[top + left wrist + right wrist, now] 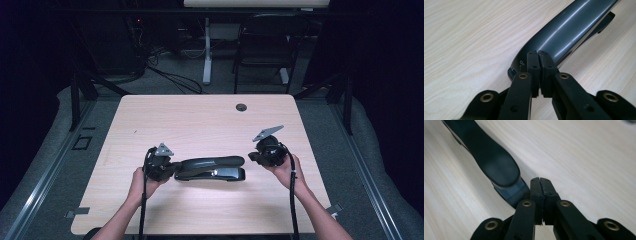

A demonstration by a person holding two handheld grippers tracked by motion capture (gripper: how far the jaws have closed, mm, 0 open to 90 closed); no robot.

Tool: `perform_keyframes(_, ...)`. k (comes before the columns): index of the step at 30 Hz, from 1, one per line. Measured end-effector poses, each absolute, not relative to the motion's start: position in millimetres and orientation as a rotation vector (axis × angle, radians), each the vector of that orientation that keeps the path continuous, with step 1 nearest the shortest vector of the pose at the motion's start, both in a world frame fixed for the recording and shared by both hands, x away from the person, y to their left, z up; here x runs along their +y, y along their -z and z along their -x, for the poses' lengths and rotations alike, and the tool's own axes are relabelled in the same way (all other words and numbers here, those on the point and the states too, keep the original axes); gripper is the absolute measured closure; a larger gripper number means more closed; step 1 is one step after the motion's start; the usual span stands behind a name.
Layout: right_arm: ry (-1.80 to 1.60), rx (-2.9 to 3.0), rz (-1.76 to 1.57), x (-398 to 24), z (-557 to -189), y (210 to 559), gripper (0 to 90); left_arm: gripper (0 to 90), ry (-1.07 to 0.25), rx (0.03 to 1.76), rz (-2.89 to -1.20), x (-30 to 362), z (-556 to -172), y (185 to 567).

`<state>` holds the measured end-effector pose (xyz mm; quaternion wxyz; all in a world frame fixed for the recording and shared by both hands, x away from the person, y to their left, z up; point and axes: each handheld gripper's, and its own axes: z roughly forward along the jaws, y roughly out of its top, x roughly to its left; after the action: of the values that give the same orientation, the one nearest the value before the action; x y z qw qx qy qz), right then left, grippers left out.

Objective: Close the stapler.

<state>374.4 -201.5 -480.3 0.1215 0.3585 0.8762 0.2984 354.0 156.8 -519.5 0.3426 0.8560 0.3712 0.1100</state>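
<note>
Two hand-held black grippers flank a long black stapler with a glossy curved top arm (212, 168), which lies flat on the pale wood-grain table (200, 120), slightly near of the table's middle, its length running left to right. The left gripper (170, 169) sits at the stapler's left end; in the left gripper view its jaws are pressed together with nothing between them, their tips (539, 56) resting right at the rear of the stapler's shiny top arm (564, 30). Whether they actually press on it I cannot tell. The right gripper (252, 156) hovers just right of the stapler's right end, a narrow gap apart in the high view. In the right gripper view its jaws are likewise pressed together and empty (540, 182), with the stapler's rounded front end (499, 170) just beside them. Each gripper rests in a bare hand, a cable trailing back along each forearm toward the near edge. Far beyond the table, a dark folding chair (265, 45) stands on the grey floor.
</note>
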Motion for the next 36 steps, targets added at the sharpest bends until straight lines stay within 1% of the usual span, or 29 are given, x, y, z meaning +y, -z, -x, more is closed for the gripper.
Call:
perform_keyframes(2, -0.887, 2.537, -1.016, -196, -371, 474, 89.7, 85.0, -0.289, 0.971, -2.219, 157, -354, 519)
perform_keyframes(6, -0.936, 2.535, -0.954, -180, -365, 467, 89.9, 84.4, -0.295, 0.988, -2.202, 160, -355, 519)
perform_keyframes(11, -0.922, 2.572, -0.917, -171, -364, 470, 90.0, 81.6, -0.284, 0.987, -2.203, 161, -355, 518)
perform_keyframes(12, -0.921, 2.578, -0.916, -171, -364, 469, 90.0, 79.3, -0.282, 0.988, -2.208, 161, -356, 518)
perform_keyframes(14, -0.925, 2.578, -0.926, -171, -364, 470, 90.0, 62.8, -0.296, 1.007, -2.202, 160, -356, 517)
perform_keyframes(17, -0.917, 2.585, -0.929, -172, -364, 470, 90.0, 46.9, -0.293, 1.027, -2.195, 160, -358, 517)
perform_keyframes(24, -0.887, 2.594, -0.935, -172, -365, 478, 90.0, 30.2, -0.275, 1.044, -2.188, 162, -359, 517)
perform_keyframes(25, -0.882, 2.598, -0.943, -172, -365, 479, 90.0, 23.6, -0.281, 1.05, -2.19, 161, -359, 517)
perform_keyframes(29, -0.874, 2.603, -0.95, -172, -366, 481, 90.0, 16.1, -0.296, 1.055, -2.202, 162, -360, 517)
perform_keyframes(33, -0.85, 2.605, -0.952, -171, -366, 483, 90.0, 14.1, -0.303, 1.075, -2.194, 162, -360, 518)
perform_keyframes(36, -0.848, 2.609, -0.948, -171, -366, 485, 90.0, 9.7, -0.326, 1.1, -2.195, 164, -361, 518)
